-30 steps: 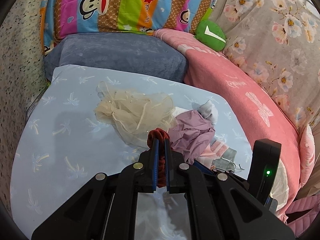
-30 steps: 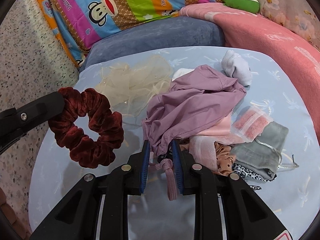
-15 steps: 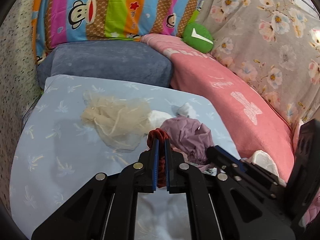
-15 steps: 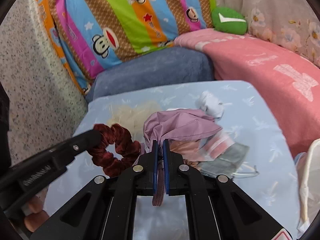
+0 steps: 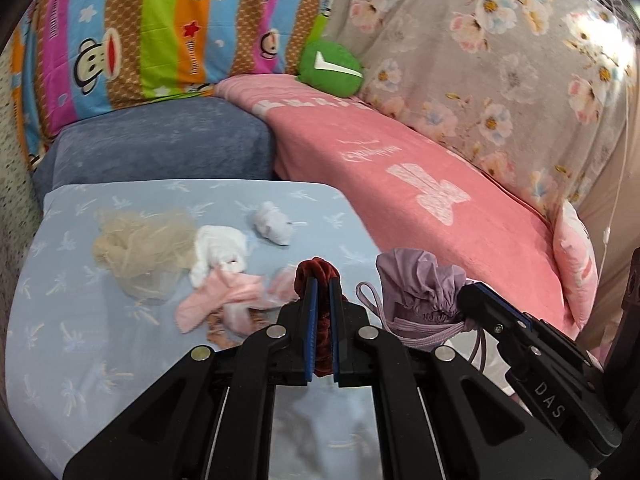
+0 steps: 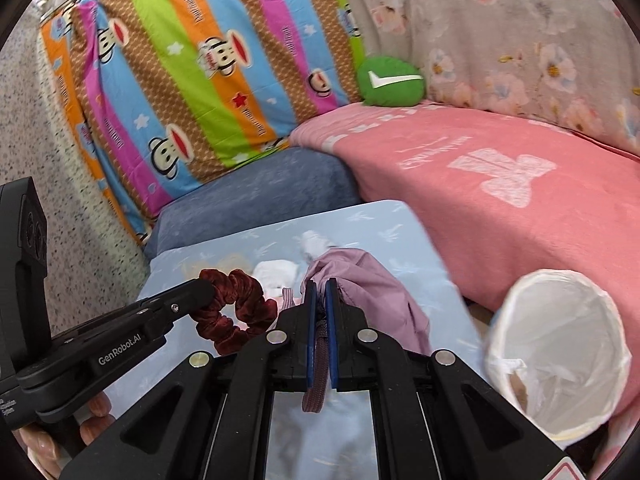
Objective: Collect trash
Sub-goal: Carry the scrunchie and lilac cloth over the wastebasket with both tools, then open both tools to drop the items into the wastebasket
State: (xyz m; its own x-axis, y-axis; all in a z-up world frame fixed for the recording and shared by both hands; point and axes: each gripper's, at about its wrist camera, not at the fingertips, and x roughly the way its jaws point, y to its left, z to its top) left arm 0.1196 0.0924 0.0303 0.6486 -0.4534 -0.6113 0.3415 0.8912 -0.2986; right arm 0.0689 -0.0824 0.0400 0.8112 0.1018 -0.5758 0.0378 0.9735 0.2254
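L gripper [image 5: 323, 286] clamped on dark-red velvet scrunchie [image 6: 236, 310]; R gripper [image 6: 321, 289] pinching lilac drawstring pouch [image 5: 420, 286]. White-lined bin [image 6: 560, 350] just right of pouch.

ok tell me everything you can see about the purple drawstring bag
The purple bag is a soft, crinkled lilac cloth pouch, gathered at its neck with a matching woven cord that loops out loosely. It hangs lifted off the blue sheet, pinched by its cord in the shut right gripper. Beside it the left gripper holds a red scrunchie.
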